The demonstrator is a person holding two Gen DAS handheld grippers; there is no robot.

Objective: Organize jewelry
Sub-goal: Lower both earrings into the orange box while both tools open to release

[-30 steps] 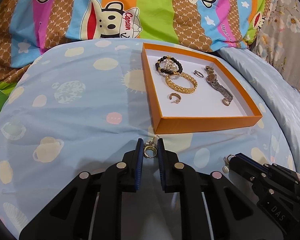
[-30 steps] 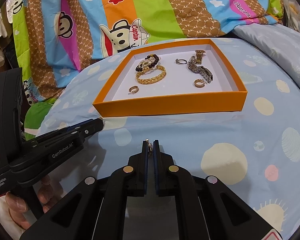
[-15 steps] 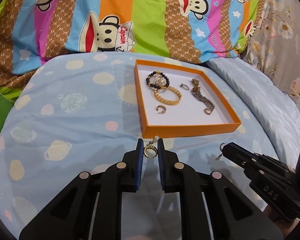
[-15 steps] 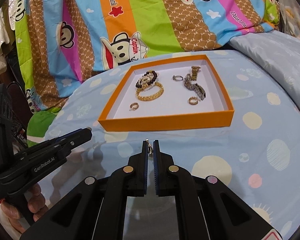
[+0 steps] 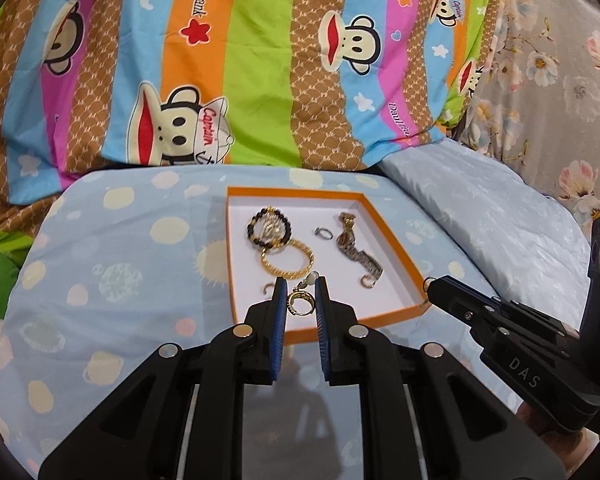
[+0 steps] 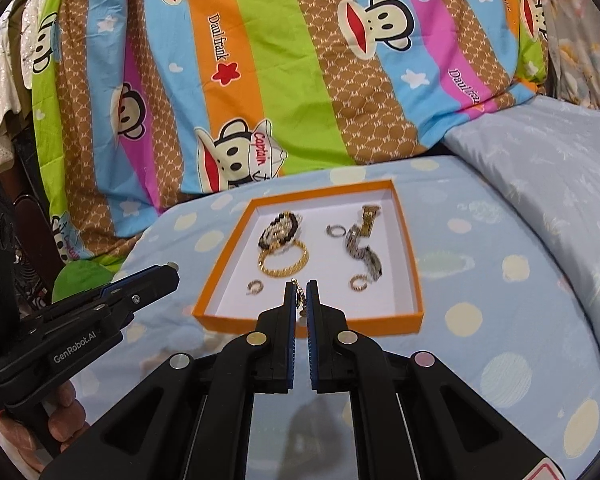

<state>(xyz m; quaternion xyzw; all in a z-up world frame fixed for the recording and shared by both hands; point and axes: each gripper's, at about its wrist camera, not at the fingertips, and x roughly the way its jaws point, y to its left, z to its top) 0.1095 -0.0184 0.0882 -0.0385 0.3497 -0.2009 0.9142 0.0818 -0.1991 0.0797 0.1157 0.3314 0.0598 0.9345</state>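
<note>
An orange tray (image 5: 388,236) (image 6: 308,323) with a white floor lies on the blue spotted bedsheet. In it are a black bead bracelet (image 5: 269,227), a gold chain bracelet (image 5: 287,261) (image 6: 283,261), a watch (image 5: 354,249) (image 6: 360,248), a silver ring (image 5: 323,233) and small gold earrings (image 6: 255,286) (image 6: 358,282). My left gripper (image 5: 300,286) is shut on a gold hoop earring with a pearl (image 5: 300,302), held above the tray's near edge. My right gripper (image 6: 300,286) is shut on a thin gold earring (image 6: 301,298), also raised over the near edge. Each gripper shows in the other's view.
A striped cartoon-monkey quilt (image 5: 260,80) rises behind the tray. A pale blue pillow (image 6: 540,184) lies to the right, with a floral cloth (image 5: 560,60) behind it. A person's hand (image 6: 56,420) holds the left gripper's handle.
Both grippers have risen with their earrings, so the tray looks smaller and farther below. Each gripper tip now lines up over the tray's near part. The grips stay the same.
</note>
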